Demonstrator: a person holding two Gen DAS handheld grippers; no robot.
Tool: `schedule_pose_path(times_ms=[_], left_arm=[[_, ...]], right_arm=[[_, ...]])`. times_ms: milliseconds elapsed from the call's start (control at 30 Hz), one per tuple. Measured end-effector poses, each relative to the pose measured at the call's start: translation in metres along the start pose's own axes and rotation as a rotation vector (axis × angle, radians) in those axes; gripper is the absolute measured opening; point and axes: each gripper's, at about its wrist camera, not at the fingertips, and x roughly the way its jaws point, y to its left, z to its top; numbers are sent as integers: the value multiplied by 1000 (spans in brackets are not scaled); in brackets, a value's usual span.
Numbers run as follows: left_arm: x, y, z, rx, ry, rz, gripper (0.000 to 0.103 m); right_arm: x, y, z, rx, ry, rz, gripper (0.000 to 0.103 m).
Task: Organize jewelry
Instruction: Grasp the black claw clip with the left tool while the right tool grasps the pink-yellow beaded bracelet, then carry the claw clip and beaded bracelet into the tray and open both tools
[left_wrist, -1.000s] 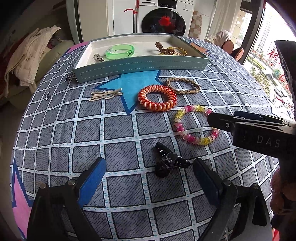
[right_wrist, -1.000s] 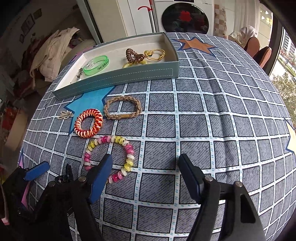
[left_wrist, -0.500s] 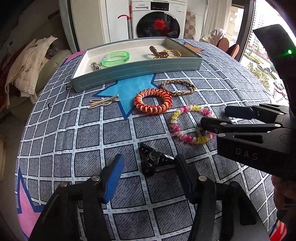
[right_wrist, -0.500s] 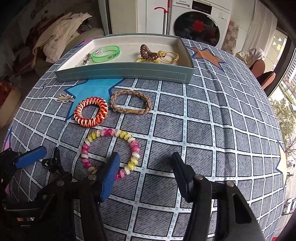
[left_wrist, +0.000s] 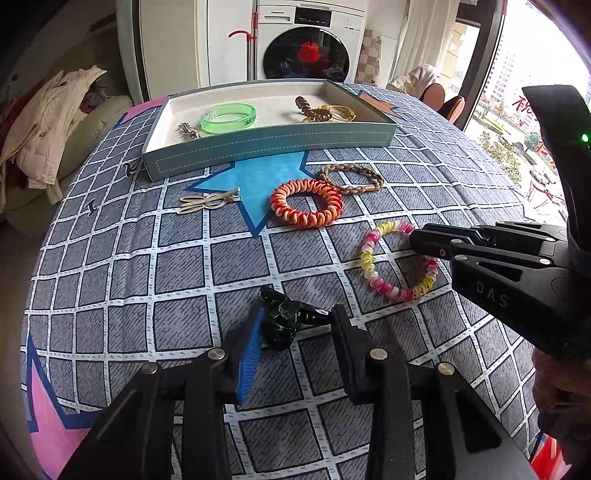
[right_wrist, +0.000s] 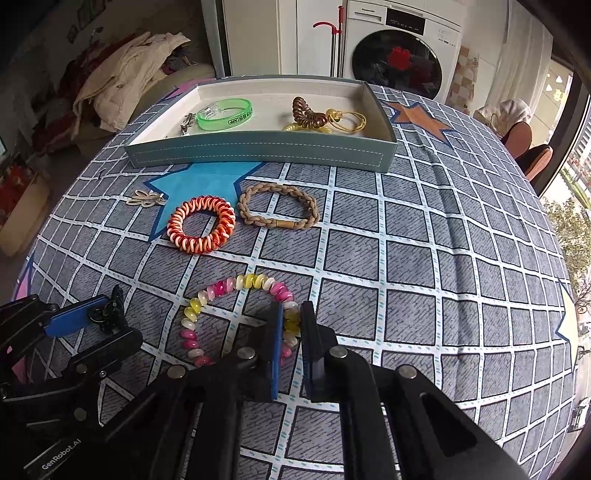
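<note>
My left gripper (left_wrist: 295, 321) is shut on a black hair claw (left_wrist: 282, 317) that rests on the checked cloth. My right gripper (right_wrist: 291, 314) is shut on the right side of a pink-and-yellow beaded bracelet (right_wrist: 207, 291), which lies on the cloth; it also shows in the left wrist view (left_wrist: 373, 273). Farther off lie an orange coil bracelet (right_wrist: 201, 229), a braided tan bracelet (right_wrist: 279, 206) and a gold hair clip (left_wrist: 208, 201). The teal tray (right_wrist: 258, 155) at the back holds a green bangle (right_wrist: 225, 114), a brown coil tie (right_wrist: 306, 116) and a small metal clip (right_wrist: 186, 122).
The table's round edge drops away on the left and right. A sofa with a cream coat (right_wrist: 122, 85) stands beyond the left edge. A washing machine (right_wrist: 402, 62) is behind the tray. Chairs (right_wrist: 524, 144) stand at the right by the window.
Both grippers have moved forward and closed: the left one onto the black hair claw, the right one onto the beaded bracelet. Half a second ago both were open.
</note>
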Motion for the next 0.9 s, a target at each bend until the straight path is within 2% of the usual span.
schedule_pose_path(times_ms=[567,900], left_arm=[[-27,20,21,-19,-69,-14,56],[-40,41,69,-12,-142,-5,56]], right_arm=[[-24,-18,3,65,-45,43,10],[-45,-23,43,79,-108,81,10]])
